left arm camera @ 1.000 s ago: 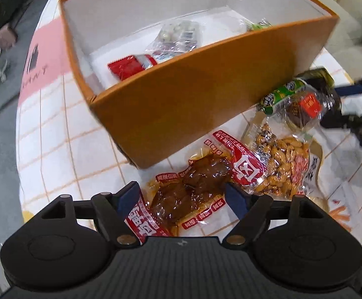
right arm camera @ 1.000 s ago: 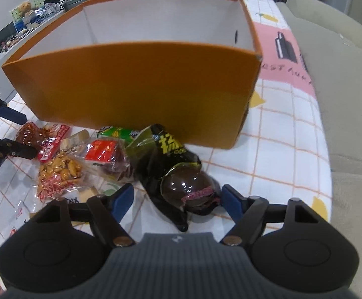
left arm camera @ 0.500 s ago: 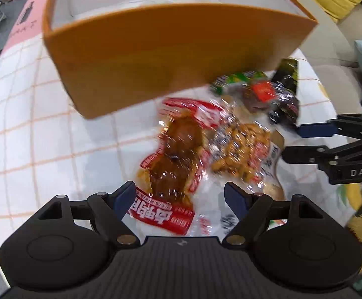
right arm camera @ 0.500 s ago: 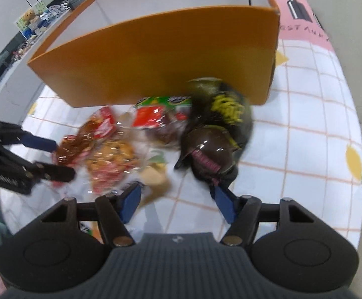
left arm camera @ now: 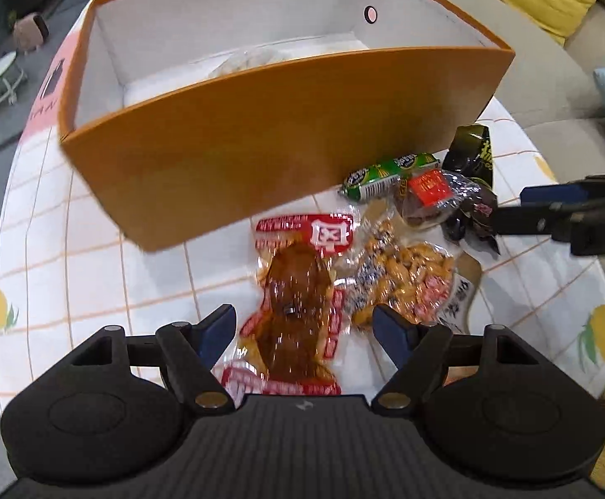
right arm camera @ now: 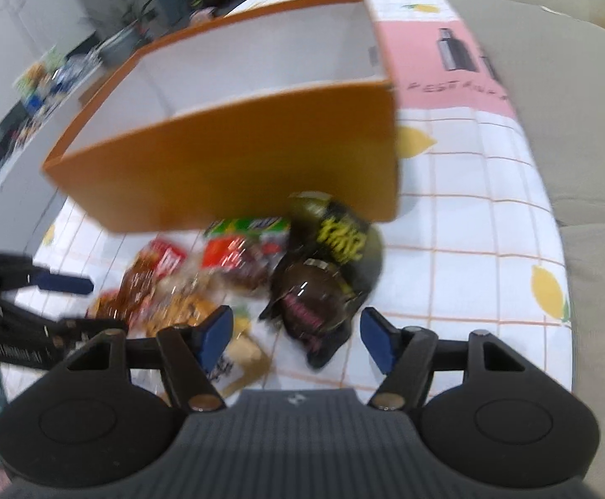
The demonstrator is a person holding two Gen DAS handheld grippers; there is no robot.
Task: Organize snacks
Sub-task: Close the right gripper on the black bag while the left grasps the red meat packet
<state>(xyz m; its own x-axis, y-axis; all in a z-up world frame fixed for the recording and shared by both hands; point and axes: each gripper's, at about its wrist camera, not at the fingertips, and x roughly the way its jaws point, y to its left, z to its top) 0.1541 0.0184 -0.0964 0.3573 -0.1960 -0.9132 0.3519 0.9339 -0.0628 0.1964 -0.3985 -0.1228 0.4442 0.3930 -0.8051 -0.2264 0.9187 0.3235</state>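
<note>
Checked tablecloth [left arm camera: 94, 258]: glossy red-trimmed snack pack [left arm camera: 298, 295] (brown meat inside).

The left gripper [left arm camera: 302, 328] hovers with jaws apart over a red meat packet [left arm camera: 298, 291]. Peanuts [left arm camera: 406, 282] lie just right of it. Far behind stands the orange box [left arm camera: 261, 141]. The right gripper [left arm camera: 510, 212] reaches in at the dark packets [left arm camera: 469, 191].
</note>
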